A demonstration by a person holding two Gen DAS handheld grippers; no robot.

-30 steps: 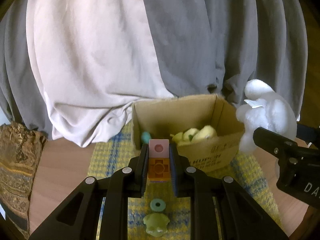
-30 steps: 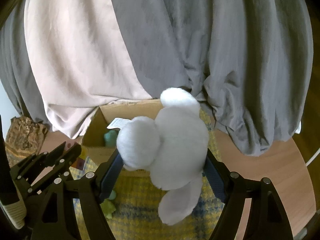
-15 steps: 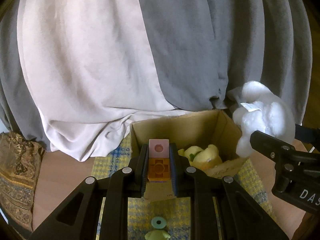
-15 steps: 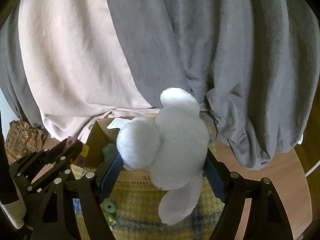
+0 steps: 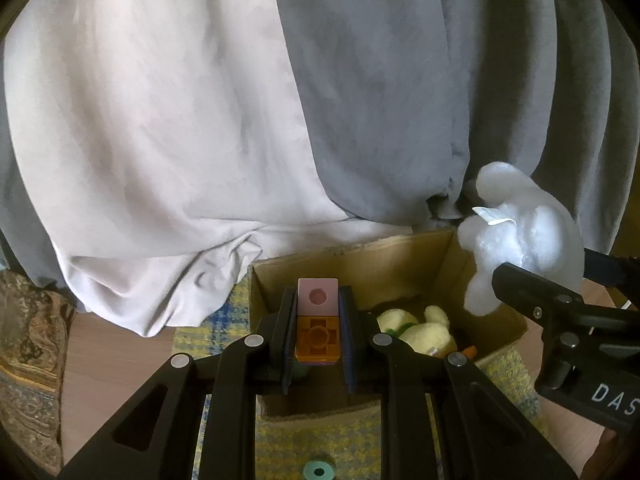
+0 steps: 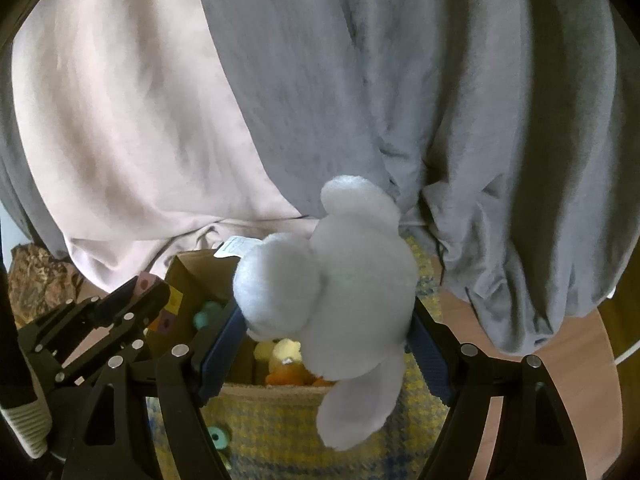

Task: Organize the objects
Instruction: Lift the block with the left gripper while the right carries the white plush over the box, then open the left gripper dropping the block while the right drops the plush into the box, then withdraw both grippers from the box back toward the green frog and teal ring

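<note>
White capitals "DAS", cut off by the picture's edge, stand on the black body of the right tongs (image 5: pixel 568 312), seen from the left wrist view. A small white tag (image 6: pixel 236 247) hangs on the white plush toy (image 6: pixel 340 280) clamped between those tongs, just ahead of their left finger; its print is too small to read.

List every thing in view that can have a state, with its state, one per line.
Left gripper: shut on block stack.
Block stack: held over box.
Right gripper: shut on white plush.
White plush: held above box.
Box: open, holds yellow plush.
Yellow plush: lying inside box.
Teal ring: loose on mat.
</note>
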